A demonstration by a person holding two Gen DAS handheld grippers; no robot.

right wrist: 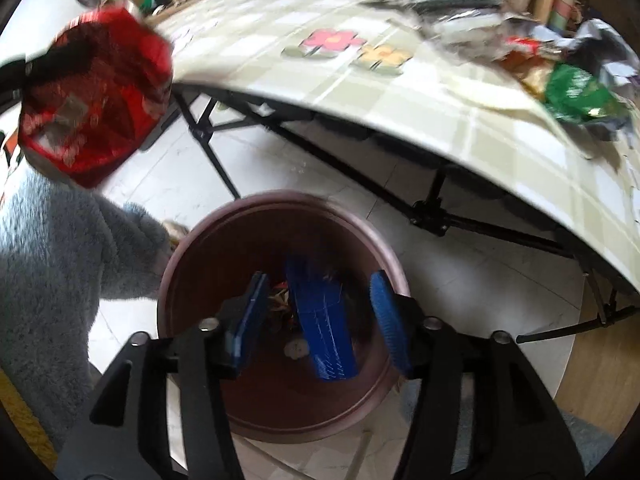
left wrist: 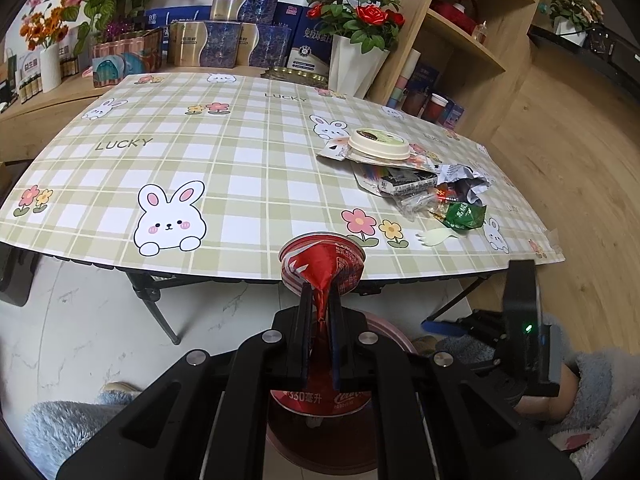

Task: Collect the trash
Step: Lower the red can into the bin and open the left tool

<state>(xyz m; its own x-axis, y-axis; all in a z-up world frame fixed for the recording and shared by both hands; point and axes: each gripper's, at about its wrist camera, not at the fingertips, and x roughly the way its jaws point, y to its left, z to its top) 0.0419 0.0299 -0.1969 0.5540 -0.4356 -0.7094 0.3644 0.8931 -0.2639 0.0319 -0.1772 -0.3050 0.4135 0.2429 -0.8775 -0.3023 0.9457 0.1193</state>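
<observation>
A crushed red cola can [left wrist: 322, 276] is pinched flat at its middle by the left gripper [left wrist: 320, 300], jaws pressed almost together on the squashed metal; the can's ends flare out above and below the pads. The can is held off the table edge, above a dark reddish-brown round bin [right wrist: 280, 312] on the pale tiled floor. In the right wrist view the same can [right wrist: 96, 92] is seen at upper left, blurred. The right gripper [right wrist: 320, 312] is held over the bin mouth with its jaws spread; a blue ribbed object [right wrist: 320, 320], blurred, is seen between the blue pads [right wrist: 252, 312] but not touched by them, inside the bin opening. Whether it is falling or resting cannot be told. Small scraps are seen at the bin bottom, too blurred to name. More trash is left on the plaid rabbit-print tablecloth [left wrist: 200, 160]: a round cream lid [left wrist: 378, 144], flattened wrappers and packets [left wrist: 404, 184], a crumpled green wrapper [left wrist: 464, 216] and a pale plastic fork [left wrist: 436, 237] near the table's edge. A fluffy grey sleeve [right wrist: 52, 248] is seen at the left of the bin. Flower pots and boxes are stood behind the table.
</observation>
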